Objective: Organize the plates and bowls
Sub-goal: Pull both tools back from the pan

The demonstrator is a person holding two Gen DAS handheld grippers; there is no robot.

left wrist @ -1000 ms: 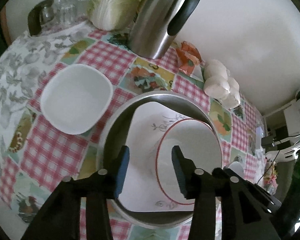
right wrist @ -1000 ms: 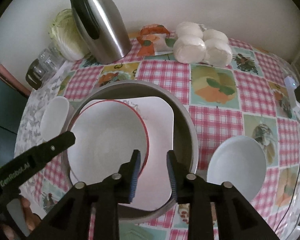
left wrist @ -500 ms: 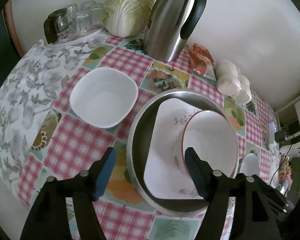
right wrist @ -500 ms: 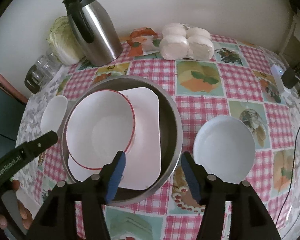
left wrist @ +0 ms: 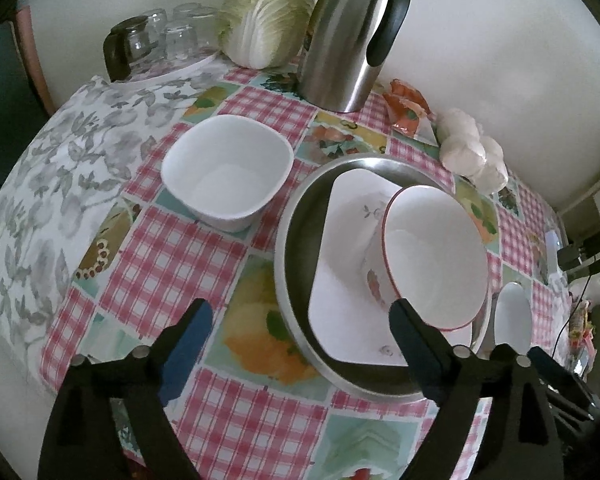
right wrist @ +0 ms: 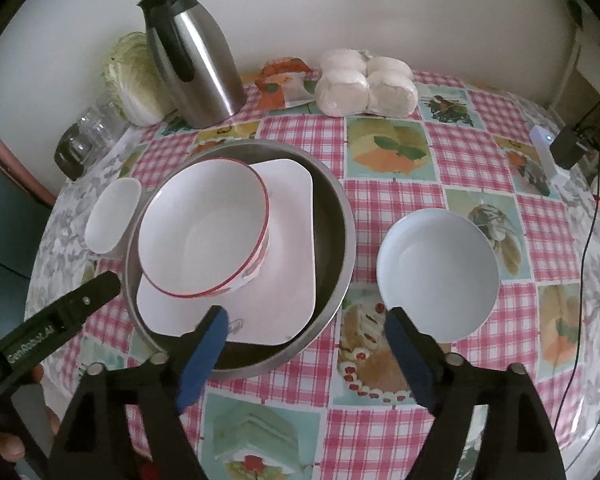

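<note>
Checked tablecloth [right wrist: 452, 160]; "GenRobot.AI" left claw [right wrist: 60, 320]

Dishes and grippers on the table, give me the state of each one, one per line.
left gripper: open, holding nothing
right gripper: open, holding nothing
red-rimmed bowl: upright, empty, on the square plate
square plate: lying in the metal basin
metal basin: upright on the table
square white bowl: upright, empty, left of the basin
round white bowl: upright, empty, right of the basin
thermos jug: upright, lid on
</note>
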